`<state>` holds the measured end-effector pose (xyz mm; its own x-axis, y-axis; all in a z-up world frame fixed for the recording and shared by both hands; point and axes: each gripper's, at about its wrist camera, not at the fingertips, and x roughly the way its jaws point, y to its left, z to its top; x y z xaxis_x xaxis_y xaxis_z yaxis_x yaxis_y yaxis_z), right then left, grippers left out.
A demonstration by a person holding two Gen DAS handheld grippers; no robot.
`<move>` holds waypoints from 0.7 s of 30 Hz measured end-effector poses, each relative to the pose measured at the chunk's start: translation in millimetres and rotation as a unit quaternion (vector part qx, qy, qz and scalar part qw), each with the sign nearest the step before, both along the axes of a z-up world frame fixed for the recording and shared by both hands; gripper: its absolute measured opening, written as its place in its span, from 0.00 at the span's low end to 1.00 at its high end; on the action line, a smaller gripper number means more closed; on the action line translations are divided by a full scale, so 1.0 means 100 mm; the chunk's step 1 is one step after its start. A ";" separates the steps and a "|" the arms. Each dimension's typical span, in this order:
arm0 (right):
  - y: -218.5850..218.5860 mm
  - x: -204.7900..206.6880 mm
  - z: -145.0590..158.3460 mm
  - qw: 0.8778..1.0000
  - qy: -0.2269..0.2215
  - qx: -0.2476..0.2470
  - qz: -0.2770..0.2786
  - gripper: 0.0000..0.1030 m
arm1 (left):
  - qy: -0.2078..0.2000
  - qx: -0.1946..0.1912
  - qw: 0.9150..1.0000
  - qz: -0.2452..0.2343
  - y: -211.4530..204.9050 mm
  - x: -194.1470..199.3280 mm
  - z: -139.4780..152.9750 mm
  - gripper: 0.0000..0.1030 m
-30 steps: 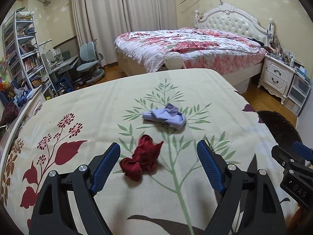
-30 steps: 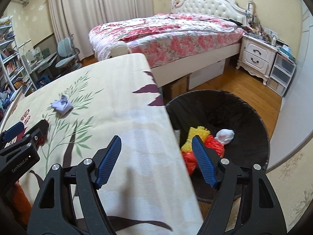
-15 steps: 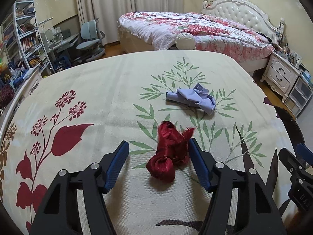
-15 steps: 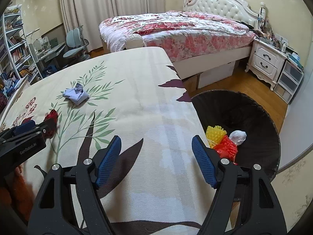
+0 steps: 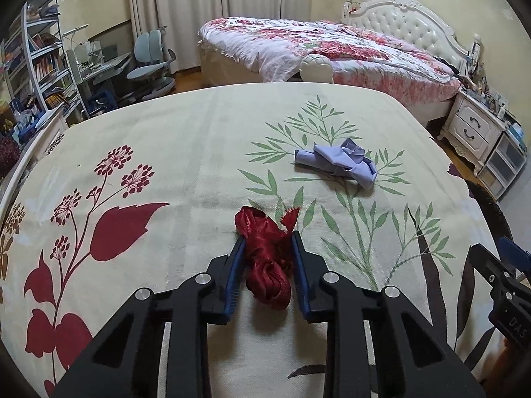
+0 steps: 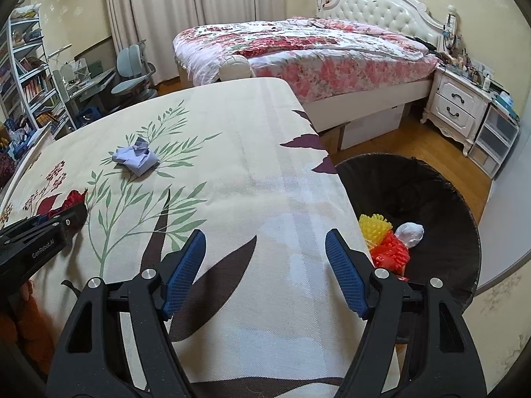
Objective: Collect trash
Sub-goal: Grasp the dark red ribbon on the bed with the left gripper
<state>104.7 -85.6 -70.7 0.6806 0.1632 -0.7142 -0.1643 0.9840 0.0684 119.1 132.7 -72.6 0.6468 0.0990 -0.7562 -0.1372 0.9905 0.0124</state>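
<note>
A crumpled dark red ribbon wad (image 5: 267, 258) lies on the floral tablecloth (image 5: 199, 152). My left gripper (image 5: 268, 238) has it between its blue pads, which touch both sides as the jaws are closing. The right wrist view shows that wad (image 6: 73, 197) at the far left, beside the left gripper (image 6: 71, 219). Farther back lies a crumpled pale blue paper (image 5: 338, 162), also visible from the right (image 6: 136, 159). My right gripper (image 6: 265, 234) hangs open over the table's right part, with nothing between its fingers.
A black-lined bin (image 6: 431, 199) stands on the floor off the table's right edge, holding yellow, red and white trash. Beyond the table are a bed (image 6: 315, 49), a white nightstand (image 6: 458, 109), a desk with chair (image 5: 149, 63) and shelves.
The left gripper moved forward over the red wad and its jaws narrowed from wide apart to touching it on both sides. The right gripper shifted left over the table, still equally open.
</note>
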 end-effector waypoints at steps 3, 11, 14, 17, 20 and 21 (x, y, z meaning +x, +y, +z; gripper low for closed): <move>0.12 0.03 0.00 1.000 0.002 -0.001 0.015 0.71 | 0.000 0.007 1.000 0.007 0.08 -0.03 0.01 0.28; 0.57 0.22 -0.01 0.997 0.018 -0.008 0.068 0.71 | -0.001 0.021 0.999 0.039 0.41 -0.07 0.04 0.28; 0.76 0.33 -0.02 0.996 0.025 -0.012 0.085 0.71 | -0.001 0.026 0.998 0.052 0.55 -0.07 0.03 0.28; 0.93 0.45 -0.03 0.995 0.028 -0.020 0.098 0.71 | -0.002 0.032 0.997 0.066 0.68 -0.09 0.02 0.28; 1.10 0.60 -0.03 0.993 0.033 -0.024 0.109 0.71 | 0.002 0.023 0.997 0.079 0.81 -0.09 0.00 0.28; 1.14 0.63 -0.04 0.993 0.033 -0.026 0.111 0.71 | 0.002 0.020 0.996 0.082 0.84 -0.09 0.00 0.28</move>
